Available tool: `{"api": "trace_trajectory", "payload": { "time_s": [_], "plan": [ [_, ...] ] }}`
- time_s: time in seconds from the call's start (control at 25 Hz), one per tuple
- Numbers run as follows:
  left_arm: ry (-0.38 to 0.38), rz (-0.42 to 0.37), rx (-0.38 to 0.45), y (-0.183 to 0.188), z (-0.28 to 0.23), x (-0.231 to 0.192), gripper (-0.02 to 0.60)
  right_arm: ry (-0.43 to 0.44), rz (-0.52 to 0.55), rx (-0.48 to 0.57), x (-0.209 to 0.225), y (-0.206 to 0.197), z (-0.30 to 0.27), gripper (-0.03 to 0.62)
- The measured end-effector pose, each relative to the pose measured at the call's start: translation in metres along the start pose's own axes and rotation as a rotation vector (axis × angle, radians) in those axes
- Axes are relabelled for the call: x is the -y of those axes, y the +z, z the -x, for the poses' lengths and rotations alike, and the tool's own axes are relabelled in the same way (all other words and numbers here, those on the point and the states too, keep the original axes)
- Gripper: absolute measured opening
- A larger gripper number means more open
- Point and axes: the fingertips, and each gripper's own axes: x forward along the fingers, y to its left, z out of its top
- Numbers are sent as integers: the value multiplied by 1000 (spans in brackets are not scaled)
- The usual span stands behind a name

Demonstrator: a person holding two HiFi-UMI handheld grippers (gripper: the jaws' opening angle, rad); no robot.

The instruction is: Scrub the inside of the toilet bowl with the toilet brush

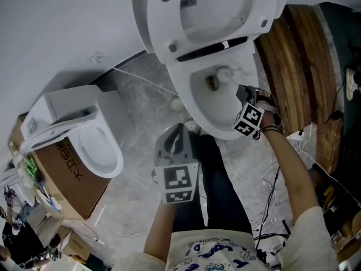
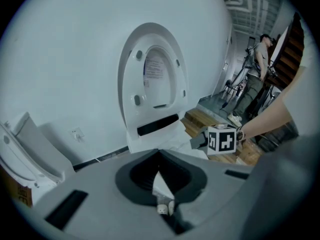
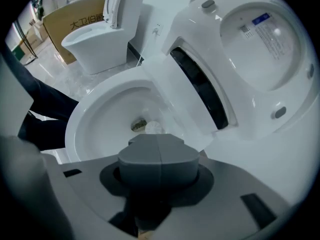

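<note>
The white toilet bowl (image 1: 198, 103) stands open, its lid (image 1: 208, 10) tipped back against the wall. The brush's white bristle head (image 1: 224, 72) rests inside the bowl beside the drain hole (image 1: 212, 83). My right gripper (image 1: 242, 92) reaches over the bowl's right rim, shut on the toilet brush's handle; in the right gripper view the brush head (image 3: 154, 128) shows just past the closed right gripper (image 3: 159, 143), and the handle is hidden. My left gripper (image 1: 178, 131) hovers in front of the bowl, shut and holding nothing. In the left gripper view the left gripper (image 2: 159, 154) points at the lid (image 2: 152, 79).
A second toilet (image 1: 98, 145) sits on a cardboard box (image 1: 62, 179) at the left. A wooden platform (image 1: 299, 66) lies right of the bowl, with cables (image 1: 271, 179) on the marble floor. Dark trouser legs (image 1: 217, 179) stand before the bowl. A person (image 2: 255, 79) stands far off.
</note>
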Motion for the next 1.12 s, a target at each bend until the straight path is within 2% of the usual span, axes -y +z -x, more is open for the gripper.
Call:
{"api": "trace_trajectory", "payload": {
  "time_s": [0.28,0.72,1.12],
  "plan": [
    [-4,0,-1,-2,2,1,3,-20,75,-37,-13,-12,2,166],
    [1,2,3,-4,6,-5,3,51,6,-108,-54,-28,16,166],
    [1,9,3,-9,8,-8,2,153,-182,-179,-97,-28,37,166]
  ]
}}
